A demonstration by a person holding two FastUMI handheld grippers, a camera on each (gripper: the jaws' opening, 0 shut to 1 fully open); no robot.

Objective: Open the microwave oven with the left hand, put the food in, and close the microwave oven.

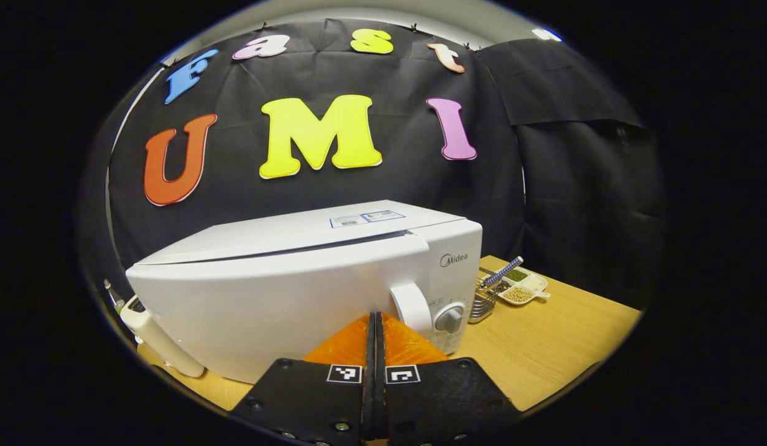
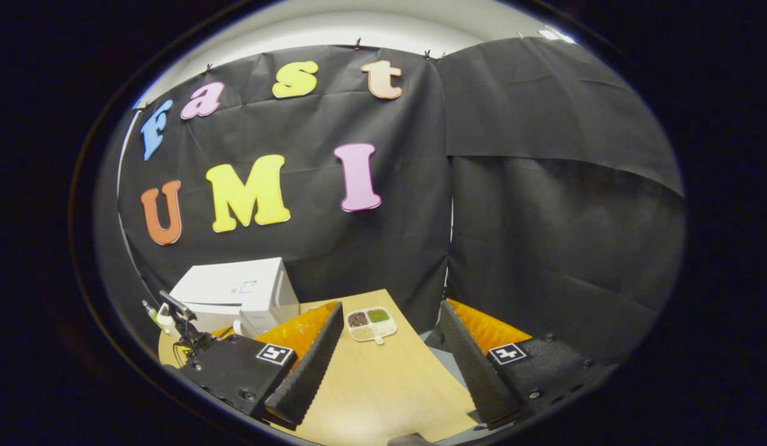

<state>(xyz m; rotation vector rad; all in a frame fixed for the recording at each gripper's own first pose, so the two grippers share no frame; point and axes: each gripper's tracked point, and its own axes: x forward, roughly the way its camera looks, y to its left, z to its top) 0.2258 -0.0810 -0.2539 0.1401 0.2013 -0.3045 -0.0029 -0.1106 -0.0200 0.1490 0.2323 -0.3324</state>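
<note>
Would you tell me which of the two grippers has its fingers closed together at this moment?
The left gripper: its fingers meet in front of the microwave. The right gripper is spread wide over the table.

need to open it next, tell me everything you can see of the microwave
The microwave is a white, smooth-cased box standing upright on the wooden table. Its door looks shut. A white handle and a grey knob sit on its front right. Stickers lie on top. The left gripper, shut, is just before the door.
</note>
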